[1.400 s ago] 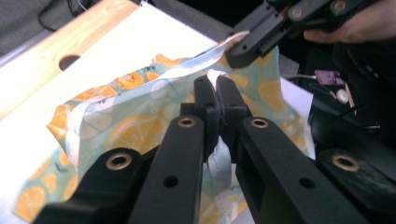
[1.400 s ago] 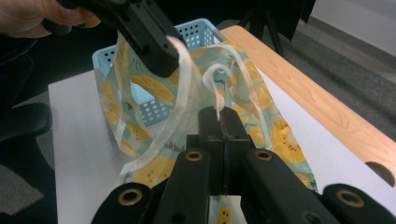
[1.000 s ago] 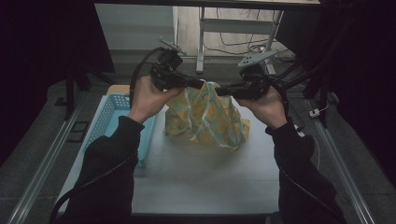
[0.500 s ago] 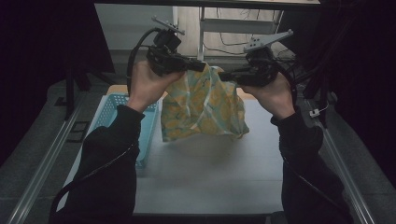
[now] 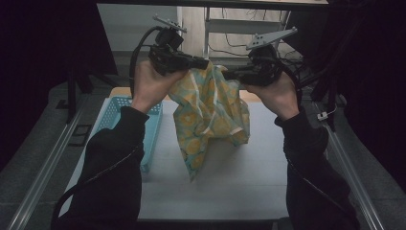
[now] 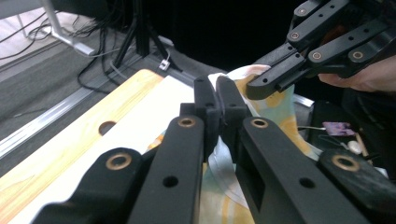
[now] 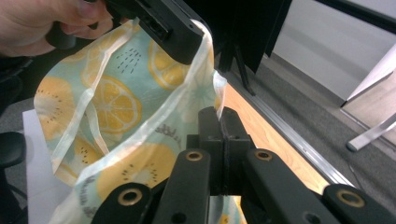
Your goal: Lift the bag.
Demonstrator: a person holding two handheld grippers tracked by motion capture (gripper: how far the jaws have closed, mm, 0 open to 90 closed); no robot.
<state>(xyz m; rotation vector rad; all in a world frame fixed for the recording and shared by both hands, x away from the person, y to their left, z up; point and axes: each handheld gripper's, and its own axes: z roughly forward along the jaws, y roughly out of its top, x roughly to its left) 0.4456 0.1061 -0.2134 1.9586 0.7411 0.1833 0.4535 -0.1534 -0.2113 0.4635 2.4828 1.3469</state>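
Now both tools, left tool [image 5: 203,62] & right tool [image 5: 230,74], clamp crumpled citrus-print cloth [image 5: 210,115] hanging above table [image 5: 239,177].

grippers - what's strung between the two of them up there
In the high view the fruit-print cloth hangs between the left gripper and right gripper, each shut on its top edge.

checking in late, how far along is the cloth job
Done: the fruit-print cloth is picked up. In hand: the left gripper and right gripper are each shut on its top edge, holding it hanging above the white table. Left, probably: spreading or folding it, perhaps for the blue basket.
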